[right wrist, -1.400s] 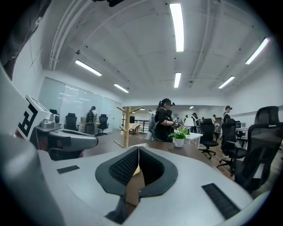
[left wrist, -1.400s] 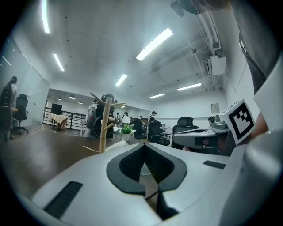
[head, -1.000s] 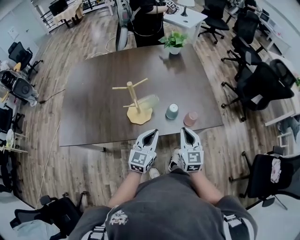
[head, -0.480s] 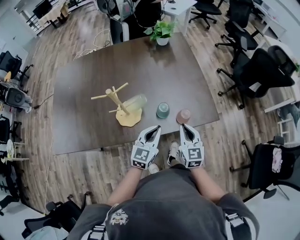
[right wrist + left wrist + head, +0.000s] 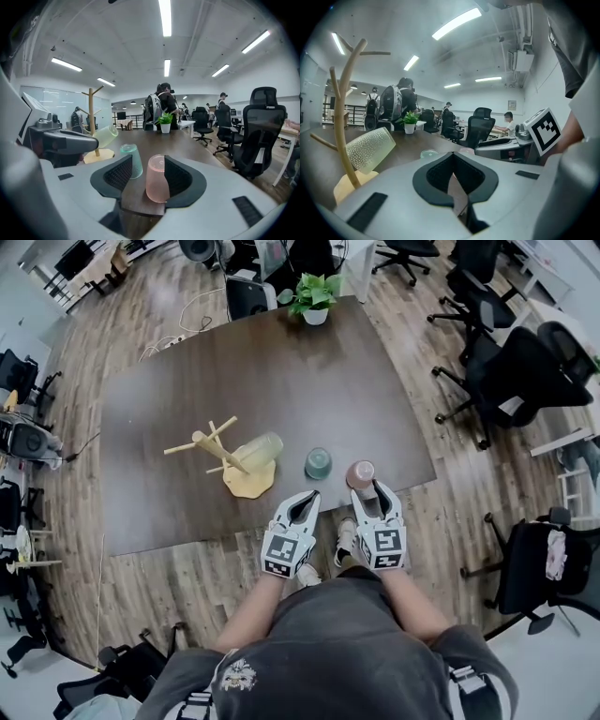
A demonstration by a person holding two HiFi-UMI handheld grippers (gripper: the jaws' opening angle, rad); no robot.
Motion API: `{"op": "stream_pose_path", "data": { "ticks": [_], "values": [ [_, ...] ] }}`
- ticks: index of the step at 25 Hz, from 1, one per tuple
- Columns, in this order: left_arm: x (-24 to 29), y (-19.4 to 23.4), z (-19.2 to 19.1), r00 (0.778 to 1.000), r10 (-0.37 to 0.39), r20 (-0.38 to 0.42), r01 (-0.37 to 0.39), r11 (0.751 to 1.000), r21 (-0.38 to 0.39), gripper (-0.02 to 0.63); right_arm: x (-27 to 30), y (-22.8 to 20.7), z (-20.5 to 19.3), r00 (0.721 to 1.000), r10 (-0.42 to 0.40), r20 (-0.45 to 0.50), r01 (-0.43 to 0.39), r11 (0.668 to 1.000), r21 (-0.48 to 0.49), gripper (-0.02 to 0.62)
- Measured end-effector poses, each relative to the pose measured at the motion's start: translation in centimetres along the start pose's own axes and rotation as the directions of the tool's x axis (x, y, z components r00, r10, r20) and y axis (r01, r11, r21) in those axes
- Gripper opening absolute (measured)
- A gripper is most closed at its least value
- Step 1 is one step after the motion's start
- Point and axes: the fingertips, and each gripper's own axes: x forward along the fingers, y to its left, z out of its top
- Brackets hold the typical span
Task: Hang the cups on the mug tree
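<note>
Dark brown table [image 5: 281, 371], rectangular, standing on a plank floor [image 5: 141, 587] with black office chairs [image 5: 525, 381] along its right side. Contents and attendant items:

1. Mug tree [image 5: 217, 442], pale wood, on a flat round base. It stands left of centre, toward the near edge, and its upper pegs are bare.
2. Yellow-green cup [image 5: 258, 447], pale and textured. It hangs tilted on a lower peg of the mug tree, above the base.
3. Teal cup [image 5: 318, 463], standing mouth down on the table, right of the mug tree and apart from it.
4. Pink cup [image 5: 360, 474], standing mouth down close to the near edge, just right of the teal cup and not touching it.
5. Potted plant [image 5: 314, 298], green leaves in a white pot, at the far edge.
6. Left hand-held gripper [image 5: 302, 502], white, with a marker cube at the rear. It is held just off the near edge, below the gap between mug tree and teal cup. Its jaws are clenched tip to tip with nothing between them.
7. Right hand-held gripper [image 5: 373, 491], the same pattern, beside the left one and reaching over the near edge. Its jaws are released and have just been opening. The pink cup stands between them, close against the right pad, with a clear gap on the left. Whether the right pad touches the cup cannot be told.
8. Person in a grey shirt [image 5: 328, 652], at the near side, holding both grippers.
</note>
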Motion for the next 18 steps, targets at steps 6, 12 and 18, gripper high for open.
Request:
{"op": "stream_pose_path", "data": {
  "ticks": [6, 12, 18],
  "values": [
    [0.8, 0.4, -0.3, 1.0, 0.003, -0.019, -0.003, 1.0, -0.011, 0.008, 2.1, -1.5, -2.0, 0.997, -0.022, -0.075, 0.024, 0.999, 0.024, 0.285],
    [1.0, 0.8, -1.2, 0.999, 0.015, -0.044, -0.016, 1.0, -0.023, 0.008, 4.3, -2.2, -4.0, 0.99, -0.027, -0.136, 0.028, 1.0, 0.008, 0.305],
    [1.1, 0.9, -1.2, 0.999, 0.022, -0.044, -0.023, 0.999, -0.028, 0.008, 5.2, -2.9, -5.2, 0.983, -0.059, -0.176, 0.059, 0.998, -0.009, 0.304]
  ]
}}
